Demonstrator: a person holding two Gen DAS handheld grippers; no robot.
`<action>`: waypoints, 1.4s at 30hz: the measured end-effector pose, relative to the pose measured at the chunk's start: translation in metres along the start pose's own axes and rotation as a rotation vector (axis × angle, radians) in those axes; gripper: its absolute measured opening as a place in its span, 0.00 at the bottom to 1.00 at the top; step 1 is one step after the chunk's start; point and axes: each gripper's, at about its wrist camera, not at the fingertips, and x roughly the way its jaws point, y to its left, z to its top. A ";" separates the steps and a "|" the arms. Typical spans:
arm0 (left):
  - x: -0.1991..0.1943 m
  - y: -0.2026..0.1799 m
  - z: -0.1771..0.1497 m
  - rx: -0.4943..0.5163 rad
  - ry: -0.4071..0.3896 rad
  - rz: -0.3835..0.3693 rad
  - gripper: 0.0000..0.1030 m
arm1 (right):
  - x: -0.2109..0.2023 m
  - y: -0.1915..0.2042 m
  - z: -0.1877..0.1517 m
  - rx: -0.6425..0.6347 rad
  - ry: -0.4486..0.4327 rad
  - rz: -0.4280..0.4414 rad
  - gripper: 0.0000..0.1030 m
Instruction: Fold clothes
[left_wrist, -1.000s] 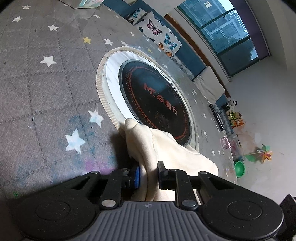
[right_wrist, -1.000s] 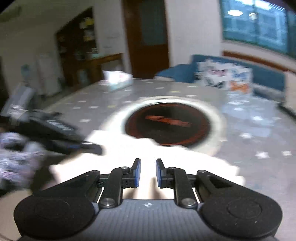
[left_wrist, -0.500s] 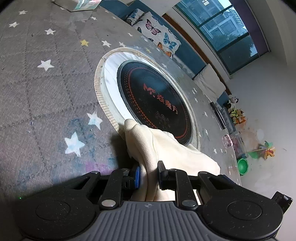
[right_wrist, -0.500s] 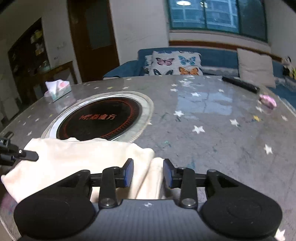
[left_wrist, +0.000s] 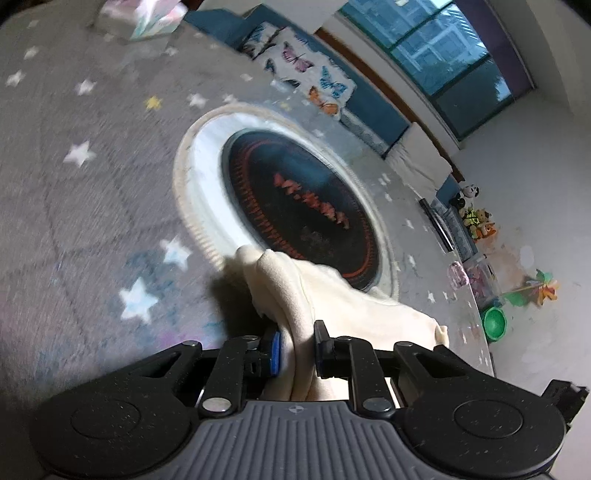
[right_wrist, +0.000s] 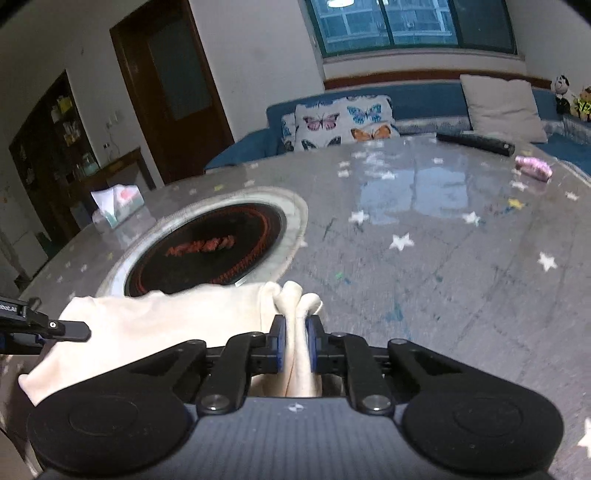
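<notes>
A cream garment (left_wrist: 332, 295) lies on the round grey star-patterned table (left_wrist: 74, 221), its far edge reaching the black round hotplate (left_wrist: 295, 210). My left gripper (left_wrist: 295, 350) is shut on a bunched corner of the garment. In the right wrist view the same garment (right_wrist: 155, 325) stretches to the left, and my right gripper (right_wrist: 295, 347) is shut on another bunched corner of it. The tip of the left gripper (right_wrist: 55, 326) shows at the left edge there.
A tissue box (right_wrist: 118, 203) stands at the table's far left. A black remote (right_wrist: 476, 142) and a pink wrapped thing (right_wrist: 532, 168) lie at the far right. A blue sofa with a butterfly pillow (right_wrist: 340, 122) is behind the table.
My right gripper has swung round to the garment's right corner and closed on it. My left gripper keeps its hold and has shifted slightly; the view is blurred by motion.
</notes>
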 end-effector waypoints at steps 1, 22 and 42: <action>0.000 -0.009 0.003 0.025 -0.004 -0.003 0.18 | -0.004 -0.001 0.003 0.000 -0.012 0.000 0.10; 0.147 -0.186 0.054 0.327 0.087 -0.112 0.17 | -0.038 -0.135 0.085 0.076 -0.161 -0.296 0.10; 0.224 -0.195 0.048 0.452 0.173 0.011 0.33 | 0.023 -0.196 0.070 0.115 -0.020 -0.411 0.16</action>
